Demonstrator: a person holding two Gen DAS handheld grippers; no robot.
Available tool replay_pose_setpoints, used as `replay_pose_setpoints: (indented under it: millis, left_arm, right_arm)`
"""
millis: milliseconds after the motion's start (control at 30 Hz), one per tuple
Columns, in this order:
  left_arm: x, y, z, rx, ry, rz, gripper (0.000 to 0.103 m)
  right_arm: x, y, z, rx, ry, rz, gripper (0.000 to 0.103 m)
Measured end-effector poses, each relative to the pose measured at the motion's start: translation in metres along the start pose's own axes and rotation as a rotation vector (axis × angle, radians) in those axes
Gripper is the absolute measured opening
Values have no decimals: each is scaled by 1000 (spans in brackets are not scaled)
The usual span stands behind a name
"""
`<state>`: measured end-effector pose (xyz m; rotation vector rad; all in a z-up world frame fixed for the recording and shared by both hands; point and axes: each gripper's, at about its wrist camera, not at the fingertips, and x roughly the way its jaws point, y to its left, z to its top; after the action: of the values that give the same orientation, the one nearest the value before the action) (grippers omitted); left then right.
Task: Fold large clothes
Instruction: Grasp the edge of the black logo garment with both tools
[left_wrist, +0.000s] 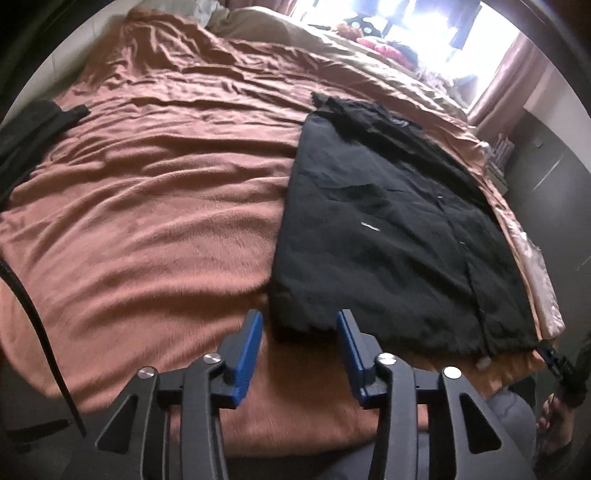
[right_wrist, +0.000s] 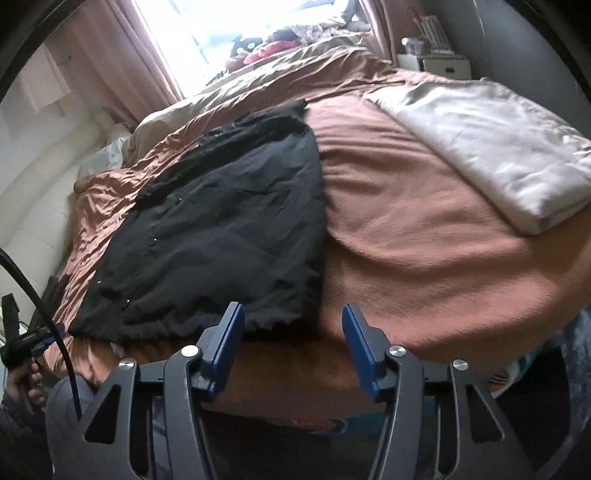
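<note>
A large black garment lies partly folded on the brown bedspread, its hem toward me. My left gripper is open and empty, its fingers just short of the hem's left corner. In the right wrist view the same garment lies left of centre on the bedspread. My right gripper is open and empty, at the hem's right corner near the bed's front edge.
A folded pale satin sheet lies at the right of the bed. Another dark garment lies at the bed's far left. Stuffed toys sit under the bright window. A black cable hangs at left.
</note>
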<state>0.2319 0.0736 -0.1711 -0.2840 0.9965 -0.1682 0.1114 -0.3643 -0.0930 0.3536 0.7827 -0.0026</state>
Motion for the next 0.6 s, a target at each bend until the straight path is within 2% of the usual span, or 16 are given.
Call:
replay_pose_setpoints:
  millis: [100,333,467,533,567,600]
  left_arm:
    - [19,7,10,-14,26,-30,36]
    - [48,15,25,-29,64,-50,36]
    - [55,19,33,-36,67,-82,36]
    - [56,23,34,-70,79,-134,35]
    - [56,25,33,-76,86,-155,34]
    - [54,26,30,-77,99,-172,29]
  right_arm:
    - [14,-4,5,23,24,5,53]
    - [38,-13,20,79,35,30,48]
    - [53,-16,25,125,50,90,42]
    - [61,-20,26,167,69,158,42]
    - [63,-21,26,183,73,173,42]
    - [65,-23,26,191,74,183,42]
